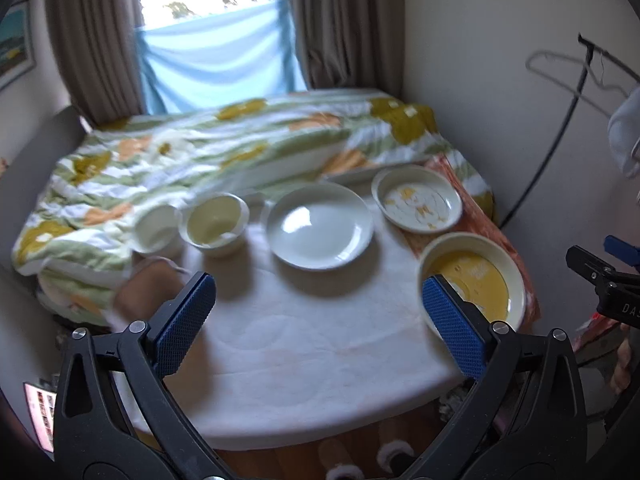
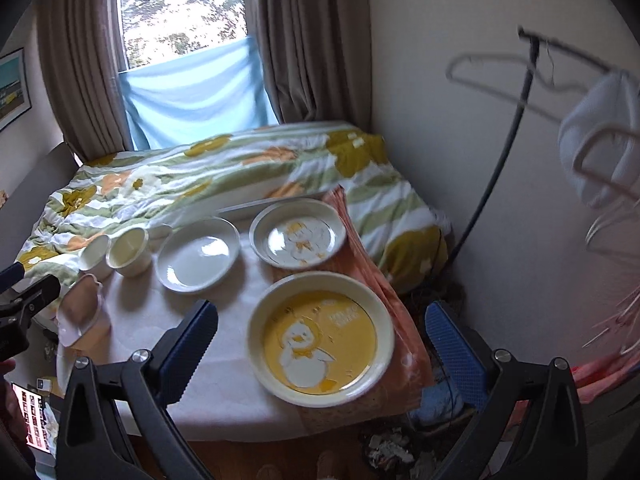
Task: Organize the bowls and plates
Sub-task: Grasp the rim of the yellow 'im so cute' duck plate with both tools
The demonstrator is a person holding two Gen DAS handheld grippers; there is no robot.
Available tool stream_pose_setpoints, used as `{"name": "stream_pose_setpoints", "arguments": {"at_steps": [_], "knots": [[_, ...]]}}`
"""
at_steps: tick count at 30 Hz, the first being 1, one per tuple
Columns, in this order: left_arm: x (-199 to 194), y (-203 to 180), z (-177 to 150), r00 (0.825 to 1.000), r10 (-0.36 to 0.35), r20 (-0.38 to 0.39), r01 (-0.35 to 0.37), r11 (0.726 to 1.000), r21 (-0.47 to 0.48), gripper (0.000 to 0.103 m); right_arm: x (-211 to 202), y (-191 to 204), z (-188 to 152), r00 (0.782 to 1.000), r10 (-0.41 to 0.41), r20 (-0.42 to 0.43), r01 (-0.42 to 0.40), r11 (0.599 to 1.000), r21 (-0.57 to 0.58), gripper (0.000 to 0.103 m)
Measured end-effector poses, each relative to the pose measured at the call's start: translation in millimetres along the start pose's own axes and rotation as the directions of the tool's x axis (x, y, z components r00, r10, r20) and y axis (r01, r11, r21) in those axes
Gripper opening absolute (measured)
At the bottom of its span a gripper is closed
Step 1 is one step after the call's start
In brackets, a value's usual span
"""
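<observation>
On the white table [image 1: 300, 360] lie a yellow duck plate [image 1: 472, 280] [image 2: 320, 332] at the near right, a white duck plate [image 1: 418, 200] [image 2: 298, 236] behind it, and a plain white plate [image 1: 320, 226] [image 2: 198, 254] in the middle. Two small white bowls [image 1: 214, 224] [image 1: 156, 228] [image 2: 128, 252] [image 2: 94, 256] stand at the left. A pink-brown bowl [image 1: 148, 292] [image 2: 80, 316] lies on its side at the left edge. My left gripper [image 1: 316, 320] is open and empty above the table's middle. My right gripper [image 2: 320, 344] is open, straddling the yellow plate from above.
A flowered quilt [image 1: 200, 152] covers the bed behind the table. An orange cloth [image 2: 368, 248] lies under the two duck plates. A flat tray [image 2: 268, 206] lies behind the plates. A stand with hangers [image 2: 520, 120] is at the right. Clutter [image 2: 392, 448] lies on the floor.
</observation>
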State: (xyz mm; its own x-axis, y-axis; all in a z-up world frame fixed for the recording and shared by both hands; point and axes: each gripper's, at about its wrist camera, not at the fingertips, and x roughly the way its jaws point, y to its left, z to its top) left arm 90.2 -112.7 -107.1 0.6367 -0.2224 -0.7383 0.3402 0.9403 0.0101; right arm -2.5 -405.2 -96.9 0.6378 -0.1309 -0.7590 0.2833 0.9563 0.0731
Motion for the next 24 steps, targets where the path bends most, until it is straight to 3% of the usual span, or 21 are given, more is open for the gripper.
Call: {"name": "stream_pose_setpoints", "arguments": {"at_steps": [3,7,11,15,22,24], "knots": [[56,-31,-10,0.995,-0.064,-0.081,0.064,0.998,-0.007,0.103,34,-30,-15,0.997,0.049,-0.061,-0.047,0.998,0.034,0.1],[129,-62,-25,0.972,-0.125,-0.197,0.121,0.992,-0.035,0.1,87,-67,-39,0.981,0.116,-0.156,-0.107,0.992,0.068,0.079],[182,-86,-39,0.945,-0.153,-0.29,0.147,0.988,-0.041,0.081,130,-87,-54,0.957,0.177,-0.231,-0.157,0.982,0.101,0.058],[207,-102,-50,0.922,-0.176,-0.345,0.169,0.984,-0.048,0.064,154,-93,-59,0.936,0.242,-0.255,-0.222,0.969,0.104,0.048],[221,-111,-55,0.902,-0.184,-0.39,0.17,0.983,-0.07,0.044,184,-97,-53,0.914,0.305,-0.266,-0.292,0.952,0.087,0.025],[221,-113,-53,0.901,-0.196,-0.388,0.18,0.981,-0.078,0.03,191,-97,-50,0.911,0.31,-0.273,-0.3,0.951,0.08,0.022]]}}
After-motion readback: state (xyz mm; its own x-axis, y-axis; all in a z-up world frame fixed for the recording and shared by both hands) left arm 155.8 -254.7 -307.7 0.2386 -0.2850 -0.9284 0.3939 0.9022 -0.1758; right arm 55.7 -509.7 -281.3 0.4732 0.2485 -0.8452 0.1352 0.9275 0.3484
